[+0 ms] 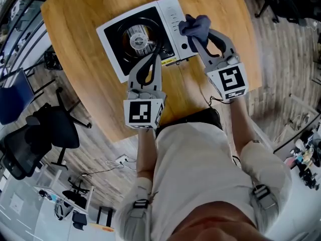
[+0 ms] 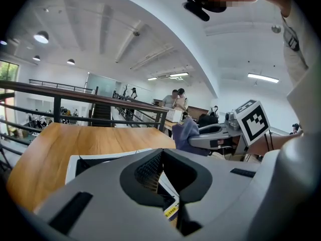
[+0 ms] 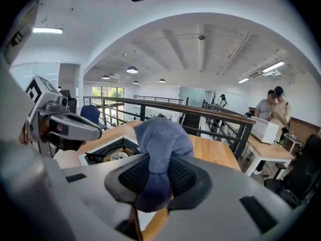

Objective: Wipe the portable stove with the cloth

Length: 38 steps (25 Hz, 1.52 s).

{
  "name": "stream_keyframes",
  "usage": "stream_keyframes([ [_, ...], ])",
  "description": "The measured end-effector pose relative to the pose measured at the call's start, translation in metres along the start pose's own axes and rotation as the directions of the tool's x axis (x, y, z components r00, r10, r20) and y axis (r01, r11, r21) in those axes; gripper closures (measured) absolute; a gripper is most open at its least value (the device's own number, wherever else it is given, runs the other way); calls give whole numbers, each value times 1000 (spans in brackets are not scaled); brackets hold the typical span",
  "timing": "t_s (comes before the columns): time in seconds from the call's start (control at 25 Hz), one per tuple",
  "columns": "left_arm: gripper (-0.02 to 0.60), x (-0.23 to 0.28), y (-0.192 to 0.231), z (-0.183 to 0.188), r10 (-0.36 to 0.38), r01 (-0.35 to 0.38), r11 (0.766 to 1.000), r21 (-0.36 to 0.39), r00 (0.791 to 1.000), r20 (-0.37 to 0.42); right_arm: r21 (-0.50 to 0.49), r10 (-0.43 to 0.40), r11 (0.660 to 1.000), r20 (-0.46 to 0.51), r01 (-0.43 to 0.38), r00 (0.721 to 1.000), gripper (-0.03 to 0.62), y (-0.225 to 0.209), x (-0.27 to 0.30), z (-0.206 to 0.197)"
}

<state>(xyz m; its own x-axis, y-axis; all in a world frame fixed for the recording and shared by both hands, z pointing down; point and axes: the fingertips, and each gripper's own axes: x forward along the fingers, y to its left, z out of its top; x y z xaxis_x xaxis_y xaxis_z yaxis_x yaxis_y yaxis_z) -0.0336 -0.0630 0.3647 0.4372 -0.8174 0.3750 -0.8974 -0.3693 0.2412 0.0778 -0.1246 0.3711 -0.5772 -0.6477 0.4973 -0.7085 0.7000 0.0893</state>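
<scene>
- Looking down in the head view, a white portable stove [image 1: 168,16] sits on a wooden table [image 1: 90,49]. The right gripper [image 1: 193,38] holds a blue cloth [image 1: 194,25] at the stove's control side. The left gripper [image 1: 157,58] is at its near edge.
- Left gripper view: the jaws are pressed together with nothing between them.
- Right gripper view: the jaws are clamped on the bunched cloth.
- Wiping seems barely begun. Whether the cloth touches the stove is unclear, and the top looks still to do.
</scene>
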Motion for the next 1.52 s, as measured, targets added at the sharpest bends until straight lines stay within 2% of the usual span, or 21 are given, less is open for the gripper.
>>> stream_keyframes([
  [0.36,561,36,-5,-4,13,-13,1000,-23,1000,-2,-104,46,993,-12,-47,999,482,-25,42,-6],
  [0.8,561,61,3,-7,38,-38,998,-52,999,-5,-246,75,966,-43,-83,996,482,-40,94,-9],
  [1.24,561,87,20,-14,56,-58,994,-88,998,-18,-265,128,954,-65,-141,990,482,-45,137,-12],
  [1.52,561,98,24,-16,54,-57,993,-101,998,-24,-311,148,936,-80,-166,986,482,-42,156,-15],
])
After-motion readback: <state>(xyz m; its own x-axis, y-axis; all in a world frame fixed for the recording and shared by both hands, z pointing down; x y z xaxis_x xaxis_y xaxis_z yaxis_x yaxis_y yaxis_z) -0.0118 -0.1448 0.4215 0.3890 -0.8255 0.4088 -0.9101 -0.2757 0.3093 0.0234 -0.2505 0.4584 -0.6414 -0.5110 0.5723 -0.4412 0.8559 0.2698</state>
